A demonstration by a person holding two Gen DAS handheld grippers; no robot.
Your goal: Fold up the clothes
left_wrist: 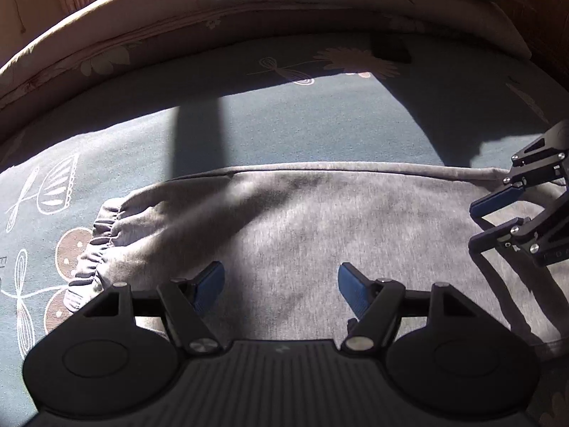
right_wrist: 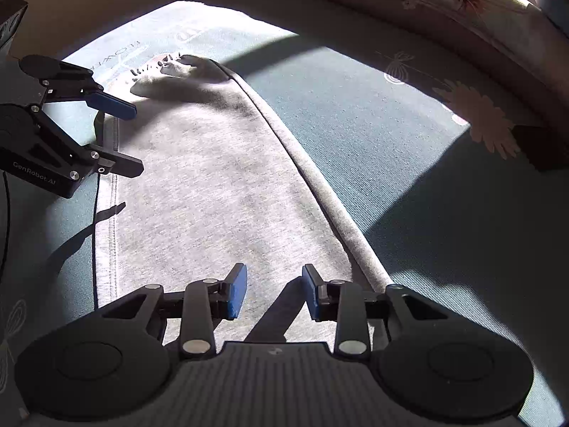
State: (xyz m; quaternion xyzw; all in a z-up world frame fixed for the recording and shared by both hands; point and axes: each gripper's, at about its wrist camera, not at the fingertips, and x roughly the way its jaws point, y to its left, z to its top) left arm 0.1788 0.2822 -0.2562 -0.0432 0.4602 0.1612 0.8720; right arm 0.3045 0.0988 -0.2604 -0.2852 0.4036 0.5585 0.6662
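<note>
A bed (left_wrist: pixel 320 121) with a teal printed sheet lies in patchy sunlight. Nearest, the left claw (left_wrist: pixel 281 284) hangs released over a grey garment (left_wrist: pixel 302 220) spread flat on it. The right claw (right_wrist: pixel 274 291), also released, grips nothing above the garment's folded edge. A floral bolster (left_wrist: pixel 249 3) lies beyond.
</note>
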